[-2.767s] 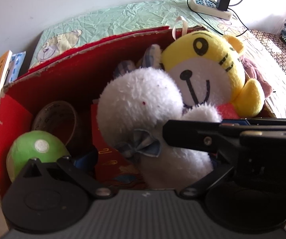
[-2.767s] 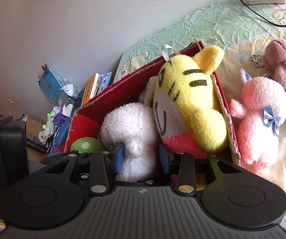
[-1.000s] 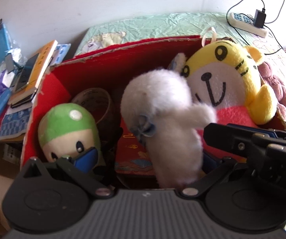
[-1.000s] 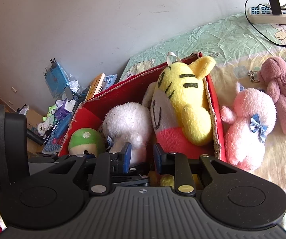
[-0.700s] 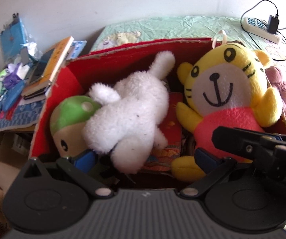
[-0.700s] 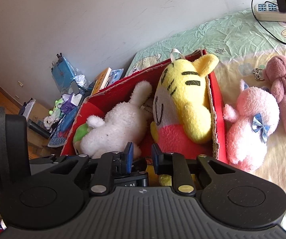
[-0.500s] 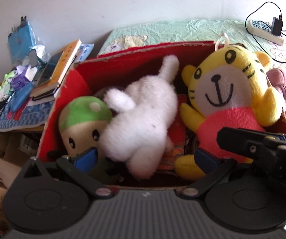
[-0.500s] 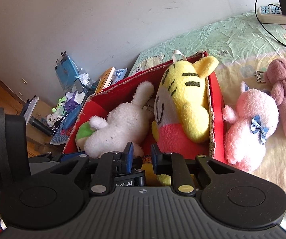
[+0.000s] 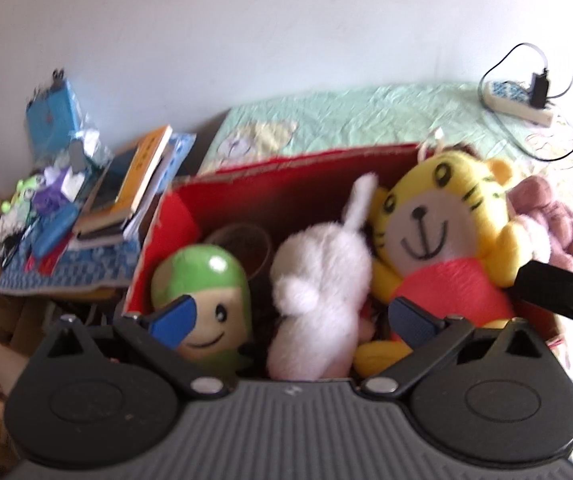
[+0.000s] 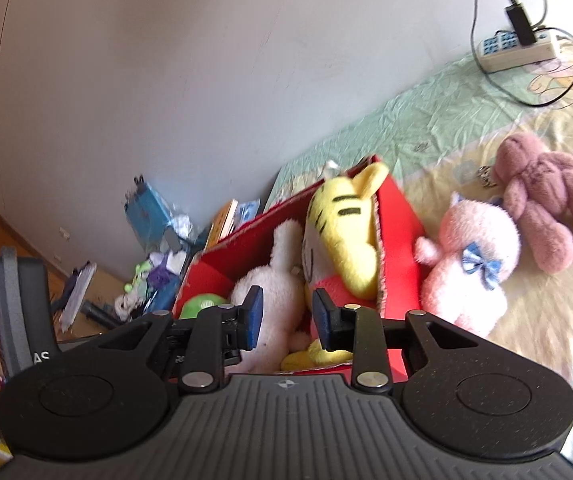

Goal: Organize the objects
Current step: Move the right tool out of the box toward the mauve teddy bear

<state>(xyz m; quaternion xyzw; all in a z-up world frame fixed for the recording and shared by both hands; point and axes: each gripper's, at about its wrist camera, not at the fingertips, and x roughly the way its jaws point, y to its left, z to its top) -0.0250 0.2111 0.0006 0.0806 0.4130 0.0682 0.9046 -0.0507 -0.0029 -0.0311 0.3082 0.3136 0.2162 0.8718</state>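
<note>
Hand-held gripper [image 9: 292, 322] over three plush toys [image 9: 322, 280].

You've got the red cardboard box [image 9: 274, 184] packed: green mushroom toy [image 9: 202, 300] left, white plush [image 9: 322, 292] lying middle, yellow tiger plush [image 9: 442, 240] upright right. Pink plush [image 10: 470, 268] and mauve bear [image 10: 542, 204] lie on bed beside it.

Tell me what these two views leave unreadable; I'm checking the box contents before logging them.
- Left wrist view: the floor of the red box is hidden under the white plush, the yellow tiger plush and the green mushroom toy.
- Left wrist view: the brown ring-shaped thing behind the mushroom is blurred and half covered.
- Right wrist view: the mushroom toy is mostly hidden by the right gripper's fingers.
- Left wrist view: the book titles are blurred.
</note>
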